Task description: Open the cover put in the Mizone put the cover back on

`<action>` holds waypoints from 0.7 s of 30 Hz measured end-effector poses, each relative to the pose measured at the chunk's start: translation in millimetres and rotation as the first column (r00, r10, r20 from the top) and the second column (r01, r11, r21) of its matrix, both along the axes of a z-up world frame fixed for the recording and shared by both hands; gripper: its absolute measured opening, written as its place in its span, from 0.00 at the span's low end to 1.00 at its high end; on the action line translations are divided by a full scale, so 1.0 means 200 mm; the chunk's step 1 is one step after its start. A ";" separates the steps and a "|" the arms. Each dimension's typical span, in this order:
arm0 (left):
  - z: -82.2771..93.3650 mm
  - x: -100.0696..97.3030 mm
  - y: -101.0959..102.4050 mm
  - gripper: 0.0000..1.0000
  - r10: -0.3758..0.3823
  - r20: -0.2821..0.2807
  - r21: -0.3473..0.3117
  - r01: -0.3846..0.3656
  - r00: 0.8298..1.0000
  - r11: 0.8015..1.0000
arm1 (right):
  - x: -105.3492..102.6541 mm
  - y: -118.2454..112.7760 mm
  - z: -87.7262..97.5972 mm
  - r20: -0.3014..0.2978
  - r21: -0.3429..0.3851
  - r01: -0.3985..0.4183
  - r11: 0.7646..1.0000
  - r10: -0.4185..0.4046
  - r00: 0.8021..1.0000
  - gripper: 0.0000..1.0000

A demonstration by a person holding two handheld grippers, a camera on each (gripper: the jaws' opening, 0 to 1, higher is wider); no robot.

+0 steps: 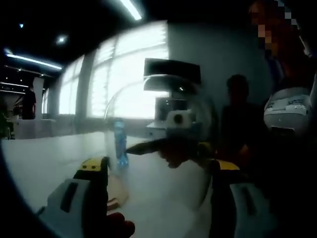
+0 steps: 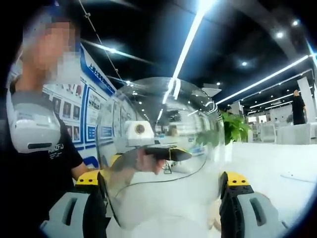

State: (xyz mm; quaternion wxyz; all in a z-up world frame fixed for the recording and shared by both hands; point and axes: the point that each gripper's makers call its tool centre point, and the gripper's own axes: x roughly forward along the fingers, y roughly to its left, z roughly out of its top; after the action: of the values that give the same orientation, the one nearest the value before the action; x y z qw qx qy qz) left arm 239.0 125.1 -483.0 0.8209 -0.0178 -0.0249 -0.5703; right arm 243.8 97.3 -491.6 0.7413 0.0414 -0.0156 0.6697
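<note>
We hold the clear cover [image 2: 158, 153] up between both grippers, jaws clenched on its sides. The blue Mizone bottle [image 1: 120, 141] stands upright on the bench [image 1: 44, 158], straight ahead behind it.

clear cover [image 2: 158, 148] blocking ahead, bottle [image 1: 120, 141] beyond

cover [image 1: 163, 124] between left tongs [image 1: 158, 198] jaws; bottle [image 1: 120, 142] on table [image 1: 44, 163] behind cover.
</note>
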 end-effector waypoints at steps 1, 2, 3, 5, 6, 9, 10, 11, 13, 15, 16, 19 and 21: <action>0.00 0.00 0.00 0.72 0.002 0.002 -0.001 -0.002 1.000 1.000 | 0.00 0.00 0.00 0.000 -0.001 0.002 1.000 -0.002 1.000 0.90; 0.00 0.00 0.01 0.71 0.004 0.007 -0.002 -0.004 1.000 1.000 | 0.00 0.00 0.00 0.000 -0.002 0.003 1.000 -0.003 1.000 0.90; 0.00 0.00 0.01 0.71 0.006 0.010 -0.002 -0.006 1.000 1.000 | 0.00 0.00 0.00 0.000 -0.003 0.005 1.000 -0.005 1.000 0.90; 0.00 -0.01 0.02 0.70 0.011 0.007 -0.004 -0.011 1.000 1.000 | 0.00 0.00 0.00 0.001 0.000 0.012 1.000 -0.012 1.000 0.90; 0.00 -0.01 0.03 0.69 0.013 0.002 -0.007 -0.013 1.000 1.000 | 0.00 -0.01 0.00 0.001 0.003 0.016 1.000 -0.016 1.000 0.90; -0.01 -0.03 0.06 0.65 0.021 0.009 -0.001 -0.021 1.000 1.000 | 0.00 -0.02 0.00 0.002 0.006 0.029 1.000 -0.029 1.000 0.89; -0.01 -0.04 0.07 0.64 0.024 0.015 -0.002 -0.024 1.000 1.000 | 0.00 -0.03 0.00 0.005 0.006 0.032 0.999 -0.032 0.999 0.88; 0.00 -0.04 0.07 0.62 0.026 0.016 -0.005 -0.026 1.000 1.000 | 0.00 -0.04 0.00 0.005 0.005 0.037 0.999 -0.037 0.999 0.88; 0.00 -0.05 0.09 0.60 0.031 0.017 -0.010 -0.031 0.999 0.999 | -0.01 -0.05 -0.01 0.005 0.004 0.043 0.999 -0.043 0.999 0.86; 0.00 -0.05 0.09 0.59 0.035 0.018 -0.015 -0.035 0.999 0.999 | -0.01 -0.06 -0.01 0.003 0.002 0.054 0.999 -0.054 0.999 0.85; 0.00 -0.05 0.10 0.58 0.036 0.016 -0.021 -0.035 0.999 0.999 | -0.01 -0.07 -0.01 0.004 0.001 0.060 0.998 -0.060 0.998 0.84; -0.01 -0.06 0.12 0.55 0.038 -0.018 -0.046 -0.039 0.999 0.998 | -0.02 -0.10 -0.03 0.029 -0.014 0.087 0.996 -0.087 0.996 0.81; -0.01 -0.07 0.14 0.52 0.043 -0.022 -0.055 -0.044 0.999 0.998 | -0.03 -0.12 -0.04 0.044 -0.020 0.103 0.994 -0.102 0.994 0.78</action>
State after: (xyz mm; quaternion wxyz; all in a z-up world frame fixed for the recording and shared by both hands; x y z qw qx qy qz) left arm 224.9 153.1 -485.5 0.8325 -0.0457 -0.0326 -0.5511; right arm 236.9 73.3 -499.7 0.7746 0.0180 -0.0261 0.6317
